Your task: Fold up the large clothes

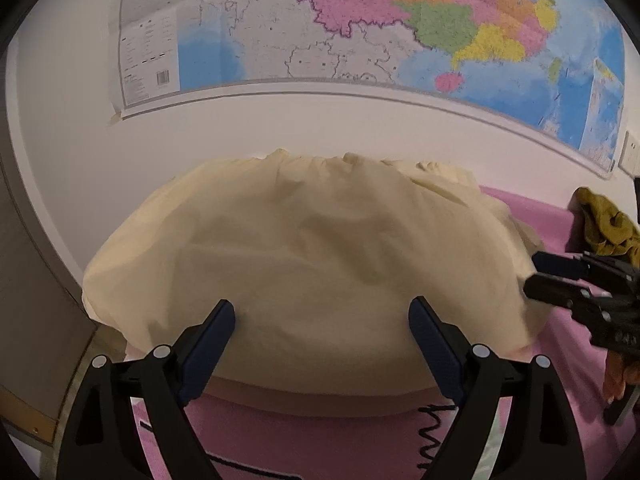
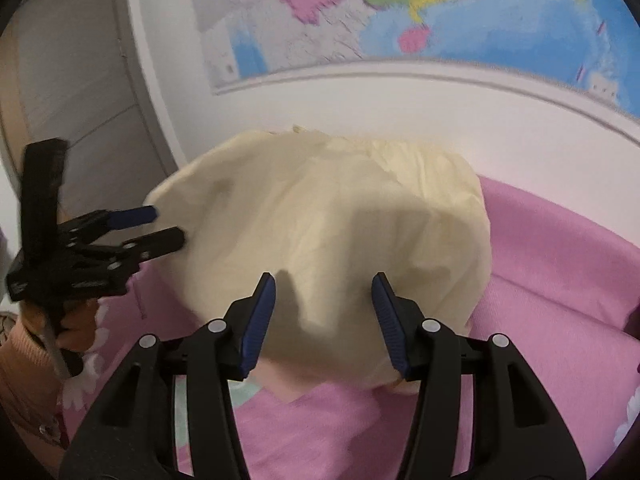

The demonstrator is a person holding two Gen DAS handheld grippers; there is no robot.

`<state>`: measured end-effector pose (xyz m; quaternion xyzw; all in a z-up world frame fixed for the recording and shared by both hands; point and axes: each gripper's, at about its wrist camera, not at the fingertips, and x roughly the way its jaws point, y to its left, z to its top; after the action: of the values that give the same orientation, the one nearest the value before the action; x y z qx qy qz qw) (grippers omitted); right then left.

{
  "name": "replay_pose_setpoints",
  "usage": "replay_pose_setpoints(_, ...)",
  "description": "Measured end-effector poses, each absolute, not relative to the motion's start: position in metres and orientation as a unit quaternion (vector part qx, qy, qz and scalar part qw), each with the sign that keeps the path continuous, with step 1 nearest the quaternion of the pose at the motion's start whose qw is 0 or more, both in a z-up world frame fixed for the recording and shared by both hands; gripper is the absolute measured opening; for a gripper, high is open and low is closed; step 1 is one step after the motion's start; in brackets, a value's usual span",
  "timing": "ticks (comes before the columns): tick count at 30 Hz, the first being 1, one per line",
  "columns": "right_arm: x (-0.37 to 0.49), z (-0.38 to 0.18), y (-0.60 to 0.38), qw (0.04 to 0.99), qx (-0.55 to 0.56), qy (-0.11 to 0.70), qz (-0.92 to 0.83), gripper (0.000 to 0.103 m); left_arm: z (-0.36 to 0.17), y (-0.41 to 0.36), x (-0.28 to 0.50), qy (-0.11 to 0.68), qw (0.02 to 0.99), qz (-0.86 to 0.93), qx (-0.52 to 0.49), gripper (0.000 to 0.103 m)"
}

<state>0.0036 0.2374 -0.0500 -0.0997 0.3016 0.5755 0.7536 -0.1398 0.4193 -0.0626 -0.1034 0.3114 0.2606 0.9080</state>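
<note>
**Cream garment folded on pink bed cover, both grippers open at its near edge**

Left wrist view. The left gripper [image 1: 322,316], black with dark blue pads, has its fingers spread wide and nothing gripped between them. Its tips sit over the near edge of a large, pale cream-yellow cloth garment [image 1: 304,248]. The garment lies as a broad, rounded, folded bundle on a pink fabric bed cover [image 1: 320,444], its far side up against a white wall [image 1: 120,168]. The far edge looks gathered and wrinkled. A large, colourful printed wall map [image 1: 360,28] hangs above. At the right edge, the right gripper [image 1: 534,274] comes in sideways, its tips at the garment's right margin; contact cannot be confirmed from here. Behind it lies a crumpled mustard-olive cloth [image 1: 604,224], apart from the cream garment. A black coiled cord [image 1: 430,432] lies on the cover near the lower right.

Right wrist view. The right gripper [image 2: 323,298] shows its fingers part-way apart, nothing clamped; the cream garment [image 2: 332,220] is below and beyond the tips. The picture is somewhat blurred. The left gripper [image 2: 166,226] enters from the left, held in a hand [image 2: 44,316] with a peach knitted sleeve [image 2: 20,364], tips at the garment's left edge and not closed on it. Pink cover [image 2: 560,280] shows right of the garment and in front; white flower prints [image 2: 80,384] appear at lower left.
</note>
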Motion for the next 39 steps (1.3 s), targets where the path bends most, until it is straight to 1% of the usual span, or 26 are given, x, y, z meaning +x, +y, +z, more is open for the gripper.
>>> replay_pose_setpoints(3, -0.016, -0.051, 0.23, 0.753, -0.126, 0.285, 0.579, 0.049, -0.063, 0.416, -0.145, 0.306, 0.909, 0.256, -0.117, 0.087)
replay_pose_setpoints(8, -0.022, -0.074, 0.245, 0.746, -0.16, 0.309, 0.568, 0.049, -0.078, 0.411, -0.136, 0.325, 0.9, 0.267, -0.113, 0.089)
replay_pose_setpoints(9, -0.019, -0.075, 0.247, 0.744, -0.159, 0.319, 0.565, 0.049, -0.08, 0.411, -0.134, 0.325, 0.901, 0.268, -0.108, 0.092)
replay_pose_setpoints(14, -0.029, -0.071, 0.242, 0.743, -0.168, 0.32, 0.564, 0.05, -0.083, 0.409, -0.136, 0.328, 0.896, 0.28, -0.106, 0.092)
replay_pose_setpoints(18, -0.028, -0.067, 0.228, 0.737, -0.146, 0.337, 0.567, 0.05, -0.078, 0.403, -0.144, 0.326, 0.895, 0.285, -0.108, 0.092)
replay_pose_setpoints(23, -0.029, -0.056, 0.207, 0.747, -0.119, 0.331, 0.564, 0.051, -0.075, 0.383, -0.155, 0.319, 0.902, 0.276, -0.093, 0.092)
replay_pose_setpoints(27, -0.031, -0.049, 0.206, 0.748, -0.112, 0.33, 0.565, 0.051, -0.076, 0.372, -0.162, 0.31, 0.904, 0.274, -0.105, 0.095)
replay_pose_setpoints(29, -0.035, -0.046, 0.2, 0.749, -0.108, 0.327, 0.566, 0.053, -0.076, 0.365, -0.167, 0.305, 0.904, 0.276, -0.118, 0.096)
replay_pose_setpoints(35, -0.047, -0.039, 0.181, 0.755, -0.09, 0.319, 0.565, 0.066, -0.077, 0.34, -0.183, 0.293, 0.906, 0.282, -0.118, 0.096)
replay_pose_setpoints(38, -0.055, -0.037, 0.172, 0.761, -0.094, 0.309, 0.562, 0.075, -0.075, 0.332, -0.191, 0.285, 0.907, 0.285, -0.125, 0.096)
replay_pose_setpoints(39, -0.058, -0.037, 0.169, 0.764, -0.093, 0.306, 0.56, 0.08, -0.074, 0.329, -0.194, 0.281, 0.907, 0.287, -0.126, 0.096)
